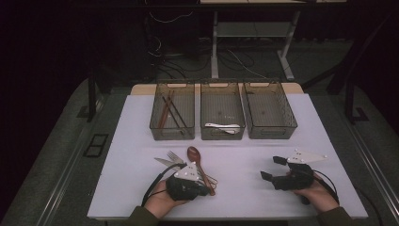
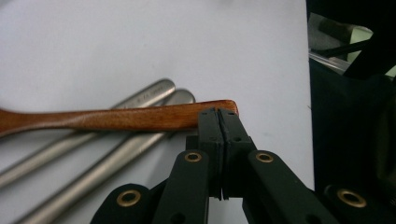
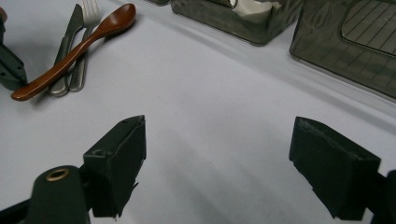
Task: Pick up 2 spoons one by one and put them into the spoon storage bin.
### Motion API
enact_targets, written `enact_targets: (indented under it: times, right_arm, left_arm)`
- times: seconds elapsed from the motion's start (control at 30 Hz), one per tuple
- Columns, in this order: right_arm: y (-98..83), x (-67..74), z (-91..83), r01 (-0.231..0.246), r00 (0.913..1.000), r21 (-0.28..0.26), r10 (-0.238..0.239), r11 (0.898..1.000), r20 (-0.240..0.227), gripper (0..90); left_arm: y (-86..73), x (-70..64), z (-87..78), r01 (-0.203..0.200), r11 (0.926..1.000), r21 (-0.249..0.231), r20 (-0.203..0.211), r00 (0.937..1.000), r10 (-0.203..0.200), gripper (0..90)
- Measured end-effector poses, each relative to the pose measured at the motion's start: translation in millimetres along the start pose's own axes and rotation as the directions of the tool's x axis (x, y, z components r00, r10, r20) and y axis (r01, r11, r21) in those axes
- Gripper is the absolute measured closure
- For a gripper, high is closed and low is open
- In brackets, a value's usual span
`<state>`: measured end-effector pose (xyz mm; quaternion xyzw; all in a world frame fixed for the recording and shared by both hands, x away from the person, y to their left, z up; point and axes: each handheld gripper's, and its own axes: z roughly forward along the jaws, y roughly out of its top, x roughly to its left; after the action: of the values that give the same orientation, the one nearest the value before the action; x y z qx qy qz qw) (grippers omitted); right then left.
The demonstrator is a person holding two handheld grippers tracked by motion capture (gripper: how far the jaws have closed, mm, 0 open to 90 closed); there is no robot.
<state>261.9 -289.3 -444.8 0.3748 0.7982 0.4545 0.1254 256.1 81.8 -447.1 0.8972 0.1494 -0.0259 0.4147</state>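
Observation:
A brown wooden spoon (image 1: 193, 153) lies on the white table (image 1: 141, 122), bowl far, handle toward me, across a metal fork (image 1: 175, 156) and knife (image 1: 164, 162). My left gripper (image 1: 205, 190) is shut, its pads pressed together with nothing between them. In the left gripper view its tips (image 2: 218, 116) sit right at the end of the spoon's handle (image 2: 116, 119); I cannot tell whether they touch it. My right gripper (image 1: 275, 167) rests at the front right. Its jaws (image 3: 219, 135) stand wide open over bare table, well apart from the spoon (image 3: 93, 35).
Three clear bins stand in a row at the back. The left bin (image 1: 171, 125) holds dark chopsticks, the middle bin (image 1: 222, 134) a white spoon, and the right bin (image 1: 269, 127) nothing. The table's front edge runs just behind both hands.

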Motion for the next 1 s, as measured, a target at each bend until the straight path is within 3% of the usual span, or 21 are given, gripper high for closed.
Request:
enact_targets:
  times: [0.17, 0.2, 0.37, 0.4, 0.87, 1.0]
  right_arm:
    - [-0.2, -0.8, 0.0, -0.002, 1.0, 0.002, 0.002, 1.0, 0.002, 18.4]
    - [-0.4, -0.9, 0.1, -0.003, 1.0, 0.003, 0.003, 1.0, 0.002, 18.4]
    - [-0.4, -1.5, 0.1, -0.002, 1.0, 0.005, 0.002, 1.0, 0.001, 18.4]
    - [-0.4, -1.3, 0.1, -0.002, 1.0, 0.005, 0.002, 1.0, 0.001, 18.4]
    - [-0.4, -1.4, -0.4, 0.003, 1.0, 0.005, -0.003, 1.0, 0.003, 18.4]
    - [-0.4, -2.0, -0.7, 0.003, 1.0, 0.002, -0.003, 1.0, 0.002, 18.4]
  left_arm:
    - [10.0, -0.3, 9.1, -0.033, 0.9994, 0.013, -0.006, 0.9994, 0.033, 87.7]
    - [11.6, -2.2, 12.8, -0.014, 0.9999, -0.009, -0.008, 0.9999, 0.014, 87.7]
    - [20.5, -3.6, 21.5, -0.028, 0.9996, -0.007, -0.008, 0.9996, 0.028, 87.9]
    - [22.5, -2.0, 22.8, -0.048, 0.9989, -0.003, -0.009, 0.9988, 0.048, 88.0]
    - [40.1, 2.1, 45.4, -0.053, 0.9981, 0.033, -0.008, 0.9985, 0.053, 88.8]
    - [43.5, 4.6, 51.2, -0.058, 0.997, 0.052, -0.025, 0.9979, 0.059, 88.8]
